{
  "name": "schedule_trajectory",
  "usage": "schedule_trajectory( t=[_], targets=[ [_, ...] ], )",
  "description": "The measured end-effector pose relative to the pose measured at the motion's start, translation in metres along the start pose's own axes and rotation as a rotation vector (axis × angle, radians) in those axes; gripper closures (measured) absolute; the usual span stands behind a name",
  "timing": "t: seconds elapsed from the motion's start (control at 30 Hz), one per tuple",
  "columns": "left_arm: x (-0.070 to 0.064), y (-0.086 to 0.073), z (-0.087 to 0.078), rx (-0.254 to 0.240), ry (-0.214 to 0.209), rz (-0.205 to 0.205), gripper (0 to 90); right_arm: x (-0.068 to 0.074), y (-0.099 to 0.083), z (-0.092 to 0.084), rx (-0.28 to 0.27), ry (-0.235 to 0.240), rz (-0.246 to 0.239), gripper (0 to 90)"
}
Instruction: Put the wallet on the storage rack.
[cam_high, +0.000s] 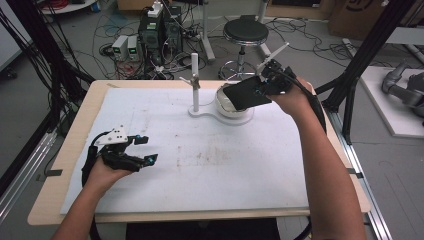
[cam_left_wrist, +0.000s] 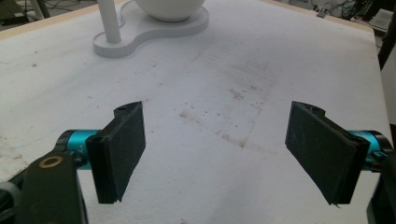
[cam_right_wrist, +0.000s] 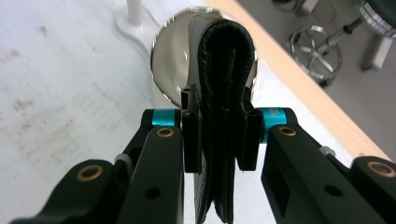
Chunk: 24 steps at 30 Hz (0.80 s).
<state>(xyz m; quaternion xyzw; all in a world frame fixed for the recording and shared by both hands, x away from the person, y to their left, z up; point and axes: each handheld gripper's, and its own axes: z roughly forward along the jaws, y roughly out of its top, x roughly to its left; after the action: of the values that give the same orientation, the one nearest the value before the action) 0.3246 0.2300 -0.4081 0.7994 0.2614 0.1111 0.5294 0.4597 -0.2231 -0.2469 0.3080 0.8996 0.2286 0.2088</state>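
My right gripper (cam_high: 261, 89) is shut on a folded black leather wallet (cam_high: 244, 95), holding it in the air at the table's far side. The wallet hangs just above a white bowl (cam_high: 226, 108). In the right gripper view the wallet (cam_right_wrist: 226, 70) stands on edge between the pads, fold away from the camera, with the bowl (cam_right_wrist: 169, 60) behind it. The bowl sits on a white base with an upright white post (cam_high: 195, 82) to its left. My left gripper (cam_high: 147, 149) rests open on the white mat at the near left, its pads (cam_left_wrist: 122, 149) wide apart with nothing between them.
A white mat (cam_high: 200, 165) covers most of the wooden table. The base (cam_left_wrist: 140, 39) and post (cam_left_wrist: 108, 21) lie ahead of the left gripper. Beyond the far edge stand a black stool (cam_high: 245, 32), computer boxes (cam_high: 159, 30) and loose cables on the floor.
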Motion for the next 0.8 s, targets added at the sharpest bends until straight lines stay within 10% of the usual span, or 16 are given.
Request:
schedule_trajectory(
  t=[0.4,0.8],
  targets=[
    [0.000,-0.001,0.002,0.005,-0.002,-0.002,20.2,-0.012,0.004,0.034,-0.012,0.106,0.090,75.2],
    [-0.002,-0.002,0.005,0.017,-0.019,-0.003,20.2,-0.030,-0.020,0.025,-0.120,-0.044,0.213,50.6]
  ],
)
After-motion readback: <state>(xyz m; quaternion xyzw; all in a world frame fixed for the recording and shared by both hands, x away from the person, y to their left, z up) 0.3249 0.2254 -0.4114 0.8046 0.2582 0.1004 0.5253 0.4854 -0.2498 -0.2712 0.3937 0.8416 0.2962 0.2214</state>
